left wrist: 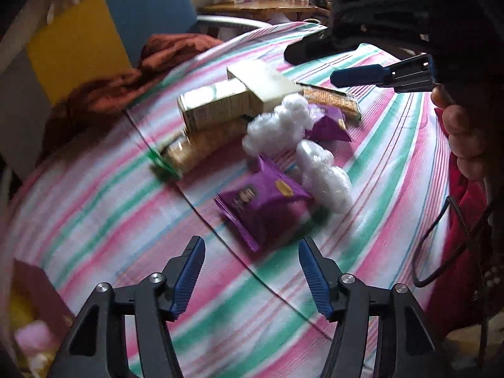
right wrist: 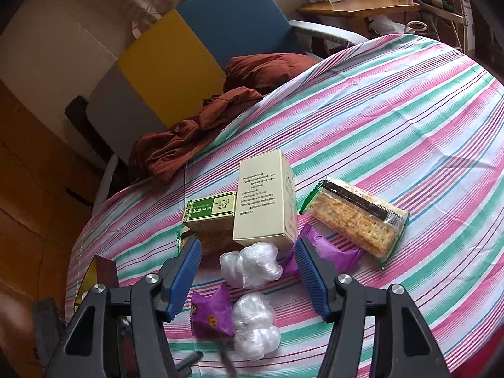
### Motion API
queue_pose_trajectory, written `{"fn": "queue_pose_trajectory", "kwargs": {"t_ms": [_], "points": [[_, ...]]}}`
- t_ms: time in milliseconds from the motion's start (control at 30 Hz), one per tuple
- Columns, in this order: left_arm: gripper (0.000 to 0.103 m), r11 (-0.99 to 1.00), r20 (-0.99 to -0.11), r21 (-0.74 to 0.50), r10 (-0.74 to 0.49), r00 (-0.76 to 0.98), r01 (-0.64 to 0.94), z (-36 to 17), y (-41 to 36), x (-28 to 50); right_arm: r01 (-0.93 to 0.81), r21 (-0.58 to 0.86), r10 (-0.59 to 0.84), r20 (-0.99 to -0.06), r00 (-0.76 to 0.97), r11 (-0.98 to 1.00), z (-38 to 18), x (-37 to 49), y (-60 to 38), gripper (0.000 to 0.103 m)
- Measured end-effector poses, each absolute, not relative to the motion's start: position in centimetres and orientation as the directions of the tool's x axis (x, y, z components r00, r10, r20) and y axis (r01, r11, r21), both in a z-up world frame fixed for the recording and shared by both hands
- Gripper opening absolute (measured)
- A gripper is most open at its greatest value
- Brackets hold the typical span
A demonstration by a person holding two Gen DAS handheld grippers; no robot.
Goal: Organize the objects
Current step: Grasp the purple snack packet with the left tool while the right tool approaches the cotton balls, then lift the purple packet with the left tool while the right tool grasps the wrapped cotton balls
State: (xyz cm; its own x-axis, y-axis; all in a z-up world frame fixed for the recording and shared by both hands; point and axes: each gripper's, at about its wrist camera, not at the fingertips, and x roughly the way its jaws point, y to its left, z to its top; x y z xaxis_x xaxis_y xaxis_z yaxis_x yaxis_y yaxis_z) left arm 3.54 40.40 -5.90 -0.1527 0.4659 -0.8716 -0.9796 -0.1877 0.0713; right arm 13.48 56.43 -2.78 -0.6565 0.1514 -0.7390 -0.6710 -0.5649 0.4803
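The striped tablecloth (left wrist: 94, 208) carries a small heap. It holds a cream box (right wrist: 267, 201), a green box (right wrist: 211, 214), a cracker packet (right wrist: 356, 217), two purple snack packets (right wrist: 211, 315) (right wrist: 327, 252) and two crumpled clear plastic bundles (right wrist: 252, 264) (right wrist: 255, 327). My right gripper (right wrist: 247, 249) is open above the heap. The upper bundle lies in the gap between its pads, and neither pad touches it. My left gripper (left wrist: 252, 249) is open and empty, just short of the near purple packet (left wrist: 261, 201). A blue finger (left wrist: 356, 75) of the right gripper shows at upper right.
A rust-brown cloth (right wrist: 201, 138) lies bunched at the table's far left edge, beside a blue chair (right wrist: 233, 15) and a yellow panel (right wrist: 170, 63). A wooden side table (right wrist: 356, 6) stands behind. A hand (left wrist: 460, 132) and a black cable (left wrist: 441, 242) are at the right.
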Motion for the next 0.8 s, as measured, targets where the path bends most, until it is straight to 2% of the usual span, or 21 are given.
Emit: {"fn": "queue_pose_trajectory", "kwargs": {"t_ms": [367,400,467,533,800], "points": [[0.063,0.032,-0.883,0.155,0.452,-0.124,-0.987,-7.3,45.1,2.9,-0.674,0.487,0.141,-0.743,-0.654,-0.555,-3.1,13.4,56.7,0.063],[0.062,0.045,-0.891,0.148,0.44,-0.113,-0.988,-7.6,45.5,2.8,-0.674,0.488,0.14,-0.743,-0.654,-0.555,-3.1,13.5,56.7,0.063],[0.047,0.048,-0.899,0.131,0.427,-0.099,-0.99,-8.0,45.9,2.5,-0.676,0.484,0.143,-0.746,-0.651,-0.556,-3.1,13.4,56.7,0.063],[0.038,0.035,-0.906,0.11,0.414,-0.085,-0.993,-8.3,46.1,2.3,-0.677,0.481,0.142,-0.748,-0.648,-0.556,-3.2,13.4,56.7,0.063],[0.037,-0.169,-0.896,0.023,0.434,-0.095,-0.985,-7.6,43.5,2.4,-0.657,0.482,0.097,-0.759,-0.644,-0.58,-3.6,12.7,56.3,0.063]]}}
